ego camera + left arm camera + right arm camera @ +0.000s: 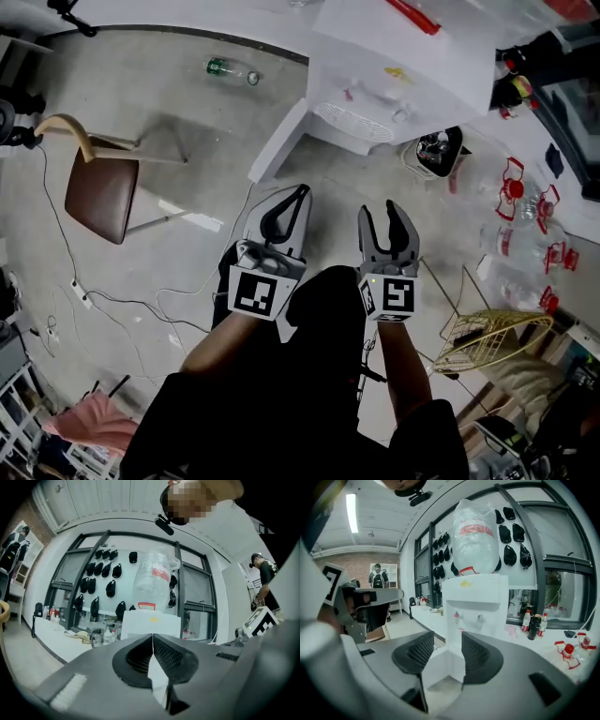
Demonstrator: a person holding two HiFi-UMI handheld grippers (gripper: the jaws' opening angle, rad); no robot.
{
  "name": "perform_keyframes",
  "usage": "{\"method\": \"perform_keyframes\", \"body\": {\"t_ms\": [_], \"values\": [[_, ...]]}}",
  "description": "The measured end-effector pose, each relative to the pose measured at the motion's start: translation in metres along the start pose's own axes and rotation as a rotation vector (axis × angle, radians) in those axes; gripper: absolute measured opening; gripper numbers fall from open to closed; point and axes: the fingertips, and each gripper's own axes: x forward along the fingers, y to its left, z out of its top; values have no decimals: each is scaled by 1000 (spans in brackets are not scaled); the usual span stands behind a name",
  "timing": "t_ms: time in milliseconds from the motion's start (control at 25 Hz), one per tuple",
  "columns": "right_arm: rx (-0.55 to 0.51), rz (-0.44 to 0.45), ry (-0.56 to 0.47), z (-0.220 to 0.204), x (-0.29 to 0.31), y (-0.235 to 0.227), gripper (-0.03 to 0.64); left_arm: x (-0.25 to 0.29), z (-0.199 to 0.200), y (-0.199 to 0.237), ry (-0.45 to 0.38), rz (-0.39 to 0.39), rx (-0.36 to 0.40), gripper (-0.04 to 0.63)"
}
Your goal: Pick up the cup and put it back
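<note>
I see no cup in any view. A white water dispenser point(375, 89) stands ahead of both grippers, with a clear bottle point(476, 538) on top and two small taps point(467, 617) on its front. The same dispenser point(150, 623) shows in the left gripper view under its bottle point(152, 581). My left gripper point(300, 194) is held low in front of me, its tips point(152, 637) meeting with nothing between them. Beside it, my right gripper point(388, 212) stands open; only the dispenser's base point(447, 660) shows through the gap, and nothing is held.
A brown chair point(101, 192) stands at the left and a green bottle point(230, 70) lies on the floor. Cables point(112, 300) trail across the floor. Clear bottles with red labels point(520, 202) and a yellow wire basket point(492, 337) sit at the right. A person point(377, 578) stands far off.
</note>
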Motion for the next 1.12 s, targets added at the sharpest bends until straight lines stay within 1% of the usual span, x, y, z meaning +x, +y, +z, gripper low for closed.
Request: {"method": "perform_keyframes", "body": {"t_ms": [120,240,440,560,640,760,960,1120], "values": [[-13,3,-12,-37,32,-4,178,21,-46,16,-5,-3,-11,8],[12,-1,-24,-72,58,-11,178,41,-85,30,-11,-16,-12,8],[41,-5,-38,-133,100,-22,189,72,-140,49,-43,-35,7,8],[47,-13,-59,-163,124,-30,192,87,-166,53,-50,-67,17,8],[34,-15,-77,-178,139,-33,195,89,-177,54,-76,-75,21,7],[13,-8,-87,-200,158,-35,196,88,-193,57,-82,-68,30,8],[17,-26,-84,-232,184,-47,198,84,-195,60,-100,-50,71,8],[26,-50,-73,-249,200,-56,204,82,-195,63,-131,-33,79,8]]}}
